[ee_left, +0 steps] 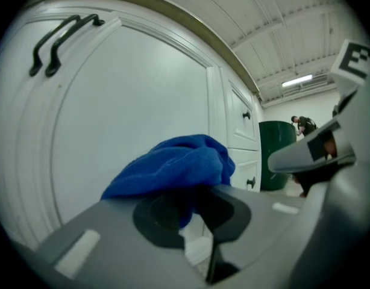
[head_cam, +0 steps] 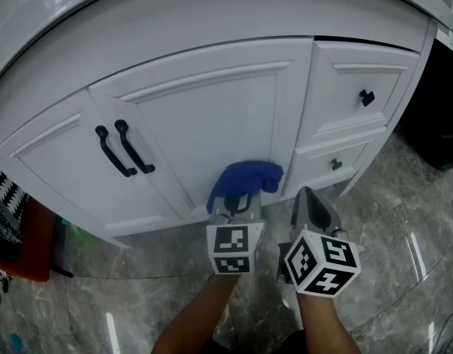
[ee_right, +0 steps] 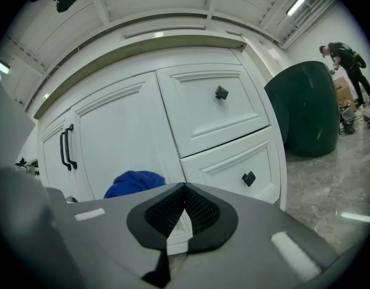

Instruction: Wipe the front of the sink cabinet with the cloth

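1. Claws first: the left claw is clamped on a blue cloth, with only a small fold caught between its jaws and the rest bunched out ahead of the tips. The right claw has its jaws together with nothing between them.
2. In the head view, the left claw holds the cloth low against the right-hand cabinet door, near the upright strip that separates the door from the drawers. It looks pressed to the panel, though contact cannot be confirmed. The right claw hangs just beside it, clear of the cabinet.
3. Further out are the paired black door handles, the upper drawer and lower drawer, each with a black knob, and the marbled floor. A dark green bin stands past the end of the cabinet.
4. Risks, as a judgement:
   - The shallow pinch may let the cloth slip out when it drags over the raised panel edges.
   - If the bunch shifts aside, bare claw tips could scrape the white paint.
   - A wide sweep could snag the handles.
   - The idle right claw sits close enough to be knocked.
5. No brand, label or readable writing shows. The marker cubes carry only black-and-white square patterns.
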`<control>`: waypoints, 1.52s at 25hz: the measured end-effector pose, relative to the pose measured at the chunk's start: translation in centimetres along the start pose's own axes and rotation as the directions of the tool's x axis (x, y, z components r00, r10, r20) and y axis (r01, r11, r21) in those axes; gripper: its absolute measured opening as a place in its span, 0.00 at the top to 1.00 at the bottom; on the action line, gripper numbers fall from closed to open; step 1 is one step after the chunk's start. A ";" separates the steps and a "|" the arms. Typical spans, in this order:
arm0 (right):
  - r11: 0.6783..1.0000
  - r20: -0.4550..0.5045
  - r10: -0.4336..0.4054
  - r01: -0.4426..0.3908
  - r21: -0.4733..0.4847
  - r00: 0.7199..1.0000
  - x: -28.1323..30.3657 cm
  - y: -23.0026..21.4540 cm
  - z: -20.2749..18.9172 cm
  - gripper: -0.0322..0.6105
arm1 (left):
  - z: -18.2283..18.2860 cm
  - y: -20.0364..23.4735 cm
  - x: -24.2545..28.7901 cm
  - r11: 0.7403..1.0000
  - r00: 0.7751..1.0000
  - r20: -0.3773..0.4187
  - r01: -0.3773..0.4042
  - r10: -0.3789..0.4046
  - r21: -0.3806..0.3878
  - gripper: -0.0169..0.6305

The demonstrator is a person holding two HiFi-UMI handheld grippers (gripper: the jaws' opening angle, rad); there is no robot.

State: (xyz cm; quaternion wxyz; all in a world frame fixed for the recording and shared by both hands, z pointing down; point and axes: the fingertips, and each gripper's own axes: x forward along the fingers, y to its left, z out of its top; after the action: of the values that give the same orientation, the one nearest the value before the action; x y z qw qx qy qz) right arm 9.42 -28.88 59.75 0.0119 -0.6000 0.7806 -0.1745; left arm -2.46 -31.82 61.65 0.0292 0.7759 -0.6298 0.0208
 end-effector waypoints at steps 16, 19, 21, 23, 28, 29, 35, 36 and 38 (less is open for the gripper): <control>0.991 -0.045 0.128 -0.129 -0.021 0.991 1.7 10.5 -3.6 0.95 | 0.6 14.3 -10.4 0.969 0.970 0.004 -0.245 0.245 0.038 0.90; 0.989 -0.052 0.142 -0.144 -0.026 0.988 2.0 11.9 -4.2 0.95 | 0.5 17.2 -12.1 0.957 0.957 -0.006 -0.290 0.290 0.026 0.90; 0.988 -0.057 0.149 -0.151 -0.032 0.987 2.1 12.8 -4.7 0.95 | 0.4 18.7 -13.0 0.952 0.952 -0.018 -0.305 0.306 0.034 0.90; 0.987 -0.062 0.155 -0.157 -0.039 0.986 2.2 13.7 -5.1 0.95 | 0.4 20.1 -14.0 0.944 0.944 -0.029 -0.326 0.328 0.047 0.90; 0.984 -0.067 0.164 -0.168 -0.060 0.984 2.2 15.4 -5.7 0.95 | 0.2 25.5 -17.3 0.910 0.910 -0.053 -0.412 0.410 -0.037 0.90; 0.984 -0.067 0.165 -0.169 -0.060 0.984 2.3 15.7 -5.8 0.95 | -0.1 26.4 -17.9 0.901 0.901 -0.060 -0.432 0.429 -0.042 0.90; 0.979 -0.074 0.181 -0.188 -0.084 0.981 2.3 17.5 -6.4 0.95 | -1.2 32.9 -22.4 0.831 0.827 -0.089 -0.555 0.555 0.034 0.90; 0.978 -0.074 0.183 -0.189 -0.088 0.980 2.3 17.7 -6.5 0.95 | -1.3 33.9 -23.1 0.820 0.815 -0.092 -0.569 0.572 0.055 0.90; 0.977 -0.074 0.185 -0.192 -0.094 0.980 2.3 18.1 -6.6 0.95 | -1.4 35.2 -24.1 0.810 0.805 -0.095 -0.578 0.586 0.097 0.90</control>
State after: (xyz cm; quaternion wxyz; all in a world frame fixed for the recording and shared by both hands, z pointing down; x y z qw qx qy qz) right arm -9.56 -25.38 61.21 -0.0274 -0.5170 0.8418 -0.1524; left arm -41.88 -15.44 62.03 0.0348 0.5432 -0.8334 0.0954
